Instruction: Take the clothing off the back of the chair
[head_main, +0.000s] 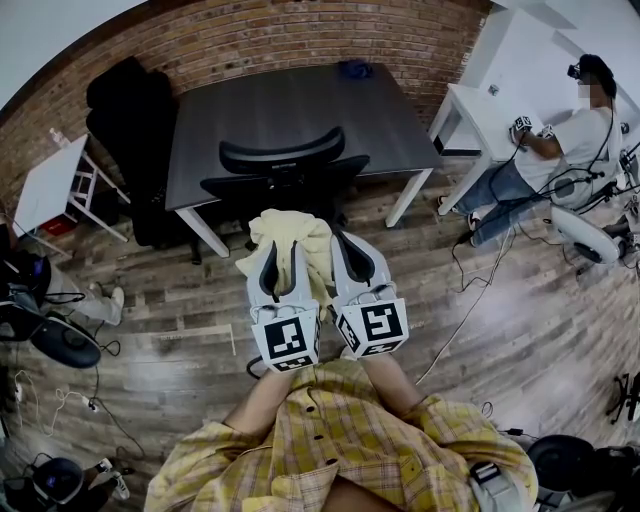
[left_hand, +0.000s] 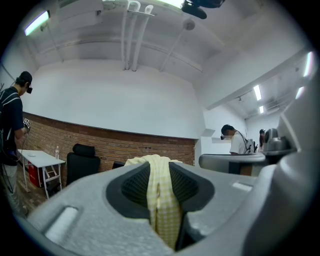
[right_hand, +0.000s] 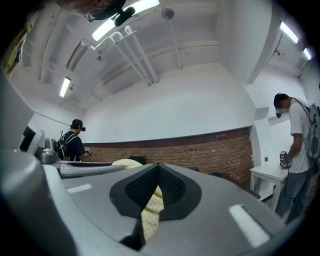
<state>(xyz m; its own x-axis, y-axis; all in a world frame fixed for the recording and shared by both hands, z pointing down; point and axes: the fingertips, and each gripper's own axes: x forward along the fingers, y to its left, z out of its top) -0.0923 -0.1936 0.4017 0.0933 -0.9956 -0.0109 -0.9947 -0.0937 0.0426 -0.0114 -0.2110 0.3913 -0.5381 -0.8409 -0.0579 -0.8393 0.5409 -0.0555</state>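
Your left claw (head_main: 283, 262) and right claw (head_main: 350, 260) each pinch a fold of the pale yellow checked clothing (head_main: 287, 228). The soft cloth bunches between them, just on your side of the curved black chair (head_main: 282, 155) at the flat dark bench (head_main: 290, 100).

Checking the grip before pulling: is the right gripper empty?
No, the right gripper has its jaws closed on a fold of the yellow checked clothing, as the right gripper view shows.
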